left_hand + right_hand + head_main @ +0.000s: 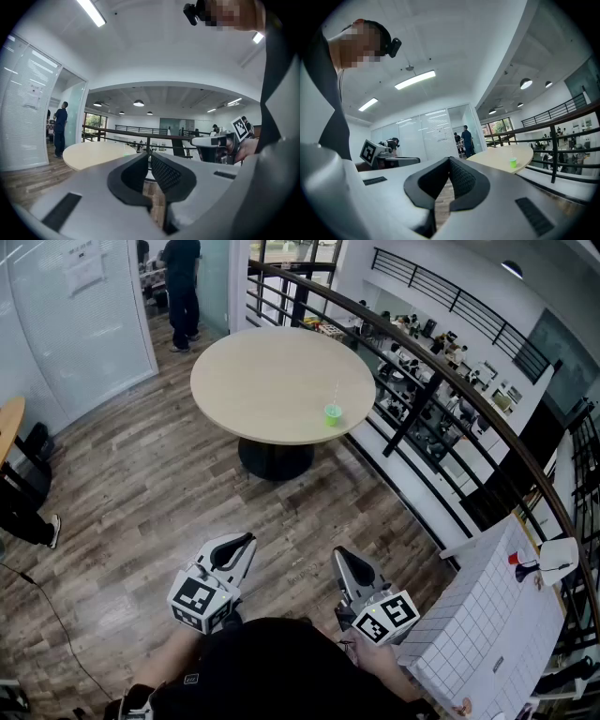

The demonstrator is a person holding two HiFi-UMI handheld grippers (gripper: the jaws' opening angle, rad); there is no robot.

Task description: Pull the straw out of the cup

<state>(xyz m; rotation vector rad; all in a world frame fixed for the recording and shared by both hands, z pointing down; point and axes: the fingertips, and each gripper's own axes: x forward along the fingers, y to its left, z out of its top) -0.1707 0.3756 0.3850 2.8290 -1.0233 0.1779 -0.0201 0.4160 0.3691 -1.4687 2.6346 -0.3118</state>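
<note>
A small green cup (333,414) with a thin pale straw (337,395) upright in it stands near the right edge of a round beige table (272,381), far ahead of me. The right gripper view shows the same cup (513,162) in the distance to the right of the jaws. My left gripper (241,546) and right gripper (341,558) are held side by side close to my body, over the wooden floor and well short of the table. Both point toward it. Each has its jaws shut with nothing between them: the left gripper (149,156) and the right gripper (449,161).
A dark metal railing (441,381) runs along the right behind the table, with a lower floor beyond it. A person (181,287) stands by the glass wall at the far left. A white gridded board (487,624) leans at my right. A cable (56,624) lies on the floor at left.
</note>
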